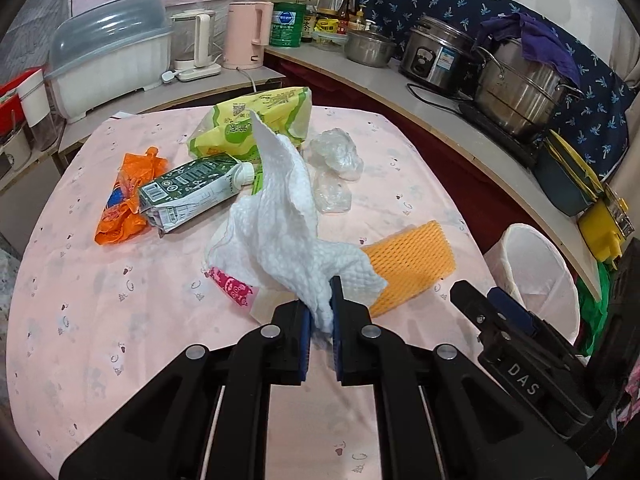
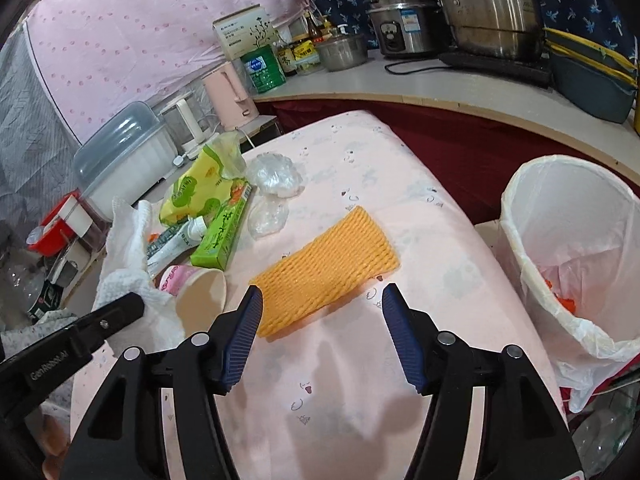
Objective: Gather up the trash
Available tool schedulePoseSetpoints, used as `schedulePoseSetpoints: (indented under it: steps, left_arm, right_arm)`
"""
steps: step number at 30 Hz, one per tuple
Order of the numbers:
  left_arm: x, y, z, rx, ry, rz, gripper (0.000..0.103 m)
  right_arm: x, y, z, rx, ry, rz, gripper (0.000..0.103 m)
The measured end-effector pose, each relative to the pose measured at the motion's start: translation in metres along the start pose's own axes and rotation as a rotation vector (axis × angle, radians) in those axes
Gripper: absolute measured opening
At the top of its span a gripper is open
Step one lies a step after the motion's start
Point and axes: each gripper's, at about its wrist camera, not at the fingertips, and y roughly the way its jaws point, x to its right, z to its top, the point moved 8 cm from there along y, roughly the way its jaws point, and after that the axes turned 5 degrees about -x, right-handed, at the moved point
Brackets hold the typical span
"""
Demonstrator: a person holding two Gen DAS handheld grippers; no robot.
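L gripper (image 1: 320,320): fingers clamped tight on white paper towel (image 1: 288,208), lifted off the worktop (image 1: 100,320) w/ its free end up over the trash pile. R gripper (image 2: 322,320): fingers spread wide, nothing btwn them, above worktop just short of orange foam net (image 2: 328,268). Carton (image 1: 192,192), orange bag (image 1: 124,200), cup (image 2: 200,288) lie on worktop. Lined bin (image 2: 568,248) beside worktop, at right.
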Motion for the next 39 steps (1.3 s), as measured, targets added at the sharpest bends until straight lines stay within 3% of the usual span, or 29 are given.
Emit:
schedulePoseSetpoints:
  steps: [8,14,16,18,20,23,32,39]
  left_arm:
    - [-0.014,0.018,0.008,-0.011,0.011,0.023,0.008]
    - [-0.022,0.03,0.016,-0.025,0.003,0.017,0.008]
    - [-0.024,0.035,0.017,-0.031,-0.001,0.014,0.008]
    - [-0.024,0.039,0.017,-0.038,-0.003,0.013,0.008]
    - [-0.024,0.042,0.017,-0.042,-0.002,0.012,0.008]
    - [-0.022,0.044,0.017,-0.047,-0.002,0.013,0.008]
    - [0.003,0.03,0.019,-0.024,0.023,-0.009,0.008]
    - [0.057,0.013,0.02,0.007,0.098,-0.052,0.008]
  right_arm:
    - [-0.006,0.064,-0.009,-0.126,0.03,0.027,0.061]
    - [-0.016,0.084,0.002,-0.112,0.005,0.002,0.059]
    - [-0.017,0.088,0.006,-0.11,-0.002,-0.005,0.046]
    - [-0.018,0.091,0.007,-0.113,-0.009,-0.012,0.025]
    - [-0.019,0.092,0.008,-0.113,-0.004,0.0,0.018]
    - [-0.021,0.088,0.01,-0.097,-0.006,0.006,0.009]
    - [-0.017,0.035,0.03,0.023,-0.017,0.029,0.008]
    - [0.018,-0.018,0.043,0.121,0.014,0.0,0.008]
